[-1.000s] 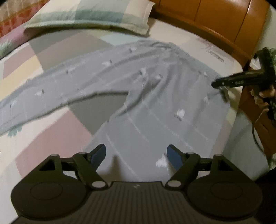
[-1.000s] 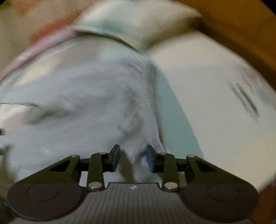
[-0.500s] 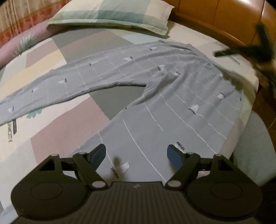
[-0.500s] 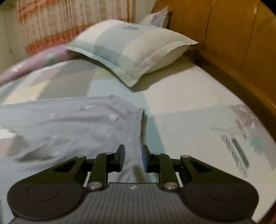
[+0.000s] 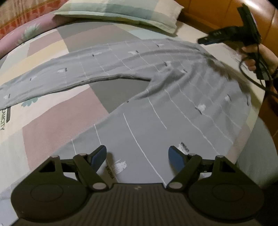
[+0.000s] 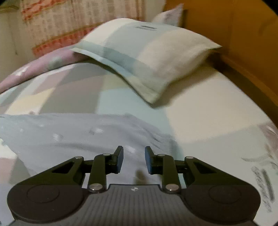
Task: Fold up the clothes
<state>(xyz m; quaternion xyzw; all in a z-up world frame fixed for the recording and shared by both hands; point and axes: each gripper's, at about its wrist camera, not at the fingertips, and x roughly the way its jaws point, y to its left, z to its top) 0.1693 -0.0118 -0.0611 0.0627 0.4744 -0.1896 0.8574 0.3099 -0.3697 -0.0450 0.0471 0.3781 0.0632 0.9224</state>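
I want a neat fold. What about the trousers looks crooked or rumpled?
The grey trousers lie flat on the bed, but the legs are splayed apart in a V, and the cloth bunches into wrinkles at the crotch. Nothing looks torn or stained.

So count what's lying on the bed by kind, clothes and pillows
Grey trousers: 1
Pillows: 2, the checked pillow and a second pillow behind it, mostly hidden
Total: 3
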